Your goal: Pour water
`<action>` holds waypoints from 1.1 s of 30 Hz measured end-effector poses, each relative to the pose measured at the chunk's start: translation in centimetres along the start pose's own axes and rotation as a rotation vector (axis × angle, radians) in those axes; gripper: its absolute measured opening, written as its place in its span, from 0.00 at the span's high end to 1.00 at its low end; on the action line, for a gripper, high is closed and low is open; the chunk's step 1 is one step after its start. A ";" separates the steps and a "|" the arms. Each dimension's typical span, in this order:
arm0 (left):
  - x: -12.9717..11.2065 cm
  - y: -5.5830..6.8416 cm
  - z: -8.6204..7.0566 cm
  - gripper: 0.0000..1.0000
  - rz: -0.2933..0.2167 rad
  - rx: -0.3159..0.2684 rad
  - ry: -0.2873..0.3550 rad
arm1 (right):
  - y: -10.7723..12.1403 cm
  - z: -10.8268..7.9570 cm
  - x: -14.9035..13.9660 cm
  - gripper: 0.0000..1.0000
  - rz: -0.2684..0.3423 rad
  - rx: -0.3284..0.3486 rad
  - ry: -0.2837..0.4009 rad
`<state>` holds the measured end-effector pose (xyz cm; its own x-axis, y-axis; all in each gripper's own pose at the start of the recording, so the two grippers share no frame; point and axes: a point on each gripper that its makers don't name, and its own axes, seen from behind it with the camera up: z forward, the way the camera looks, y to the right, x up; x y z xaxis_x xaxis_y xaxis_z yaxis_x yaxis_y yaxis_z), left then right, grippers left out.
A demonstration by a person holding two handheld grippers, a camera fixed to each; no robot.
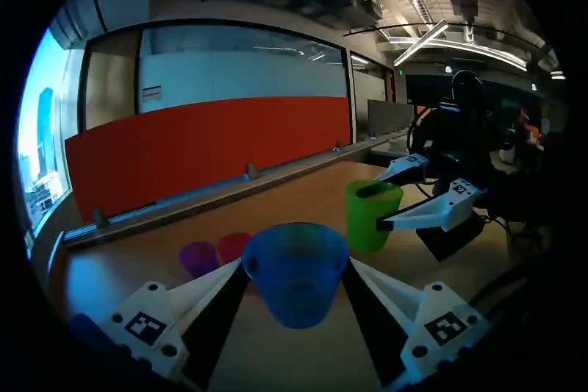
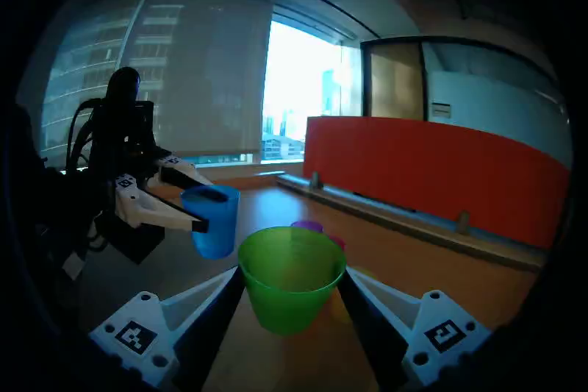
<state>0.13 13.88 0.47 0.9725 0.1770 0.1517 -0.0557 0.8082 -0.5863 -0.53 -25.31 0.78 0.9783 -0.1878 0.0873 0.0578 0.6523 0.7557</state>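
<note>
Above the desk (image 1: 309,193) — blue cup (image 1: 295,271), green cup (image 2: 291,274).

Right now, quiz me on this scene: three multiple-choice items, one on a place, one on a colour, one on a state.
1. The purple cup stands: A) on the table; B) on a shelf; C) on the floor.
2. The left tongs hold a cup coloured: A) green; B) blue; C) pink.
3. The right tongs are: A) open and empty; B) lying flat; C) shut on the green cup.
Key: 1 A, it sits on the wood beside the pink cup; 2 B, the blue cup sits between the fingers; 3 C, both fingers press its sides.
</note>
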 end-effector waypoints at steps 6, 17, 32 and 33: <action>0.2 0.0 -0.1 0.14 -0.020 0.008 0.022 | -0.4 0.0 1.3 0.09 -0.009 -0.015 0.045; 1.3 0.3 -0.3 0.15 -0.056 0.008 0.078 | -0.8 -0.4 3.0 0.09 0.001 -0.037 0.112; 2.8 0.6 -0.9 0.15 -0.065 0.004 0.127 | -1.1 -0.5 3.2 0.09 0.002 -0.029 0.113; 2.8 0.6 -0.9 0.15 -0.057 0.005 0.126 | -1.2 -0.4 3.2 0.09 0.003 -0.025 0.113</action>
<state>3.05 14.37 -0.19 0.9948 0.0588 0.0836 0.0000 0.8181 -0.5751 2.61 -26.40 -0.16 0.9946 -0.1029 0.0144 0.0588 0.6714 0.7388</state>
